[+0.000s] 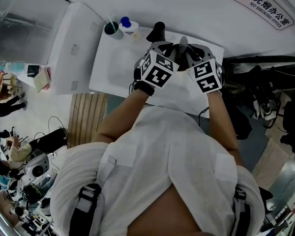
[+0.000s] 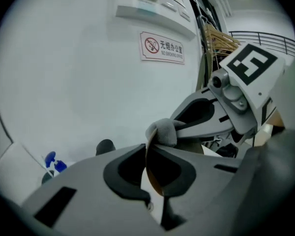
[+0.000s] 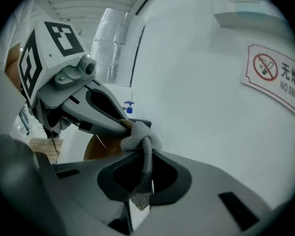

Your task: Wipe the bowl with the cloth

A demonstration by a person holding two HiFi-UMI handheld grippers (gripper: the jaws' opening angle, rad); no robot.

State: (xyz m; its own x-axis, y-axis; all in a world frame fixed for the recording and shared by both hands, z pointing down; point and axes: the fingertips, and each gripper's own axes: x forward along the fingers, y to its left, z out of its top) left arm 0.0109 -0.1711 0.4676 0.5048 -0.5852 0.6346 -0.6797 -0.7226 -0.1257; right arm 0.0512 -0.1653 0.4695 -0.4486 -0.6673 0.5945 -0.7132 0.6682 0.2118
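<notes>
In the left gripper view my left gripper (image 2: 148,154) is shut on the thin rim of a brown bowl (image 2: 152,178), which stands edge-on between the jaws. In the right gripper view my right gripper (image 3: 147,156) is shut on a grey knitted cloth (image 3: 137,139). The cloth's bunched end presses against the bowl (image 3: 99,147) at the left gripper's tips. In the head view both grippers meet above the white table (image 1: 113,68), left gripper (image 1: 168,50) beside right gripper (image 1: 194,53). The cloth (image 1: 183,43) shows between them there, and the bowl is hidden.
A dark cup (image 1: 111,29), a blue-capped bottle (image 1: 129,26) and a black object (image 1: 157,31) stand at the table's far edge by the white wall. A no-smoking sign (image 1: 258,4) hangs on the wall. Dark bags and cables (image 1: 265,97) lie to the right.
</notes>
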